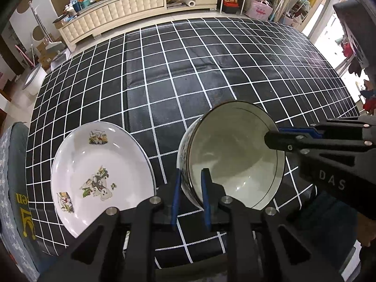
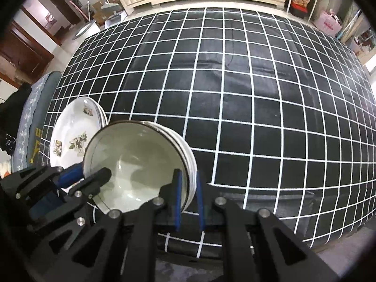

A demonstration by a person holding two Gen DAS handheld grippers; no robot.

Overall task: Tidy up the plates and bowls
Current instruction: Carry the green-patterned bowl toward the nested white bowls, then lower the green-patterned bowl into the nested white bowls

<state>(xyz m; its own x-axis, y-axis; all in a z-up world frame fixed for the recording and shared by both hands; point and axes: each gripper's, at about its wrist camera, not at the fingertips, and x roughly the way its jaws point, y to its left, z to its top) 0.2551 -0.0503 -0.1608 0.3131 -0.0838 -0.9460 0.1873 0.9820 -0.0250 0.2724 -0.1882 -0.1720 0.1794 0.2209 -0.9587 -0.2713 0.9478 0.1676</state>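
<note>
Together, the left gripper and right gripper are each pinching opposite rims of the round white ceramic bowl, apparently steadying it beside the flower-printed white plate.

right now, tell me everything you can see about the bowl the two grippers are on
The bowl looks like glossy ceramic, pale grey-white inside with a thin dark line under the rim and a patterned outer wall. It is tilted above the black grid cloth. From the right wrist view it looks like several nested bowls. The left gripper and right gripper each pinch its wall on opposite sides.
</note>
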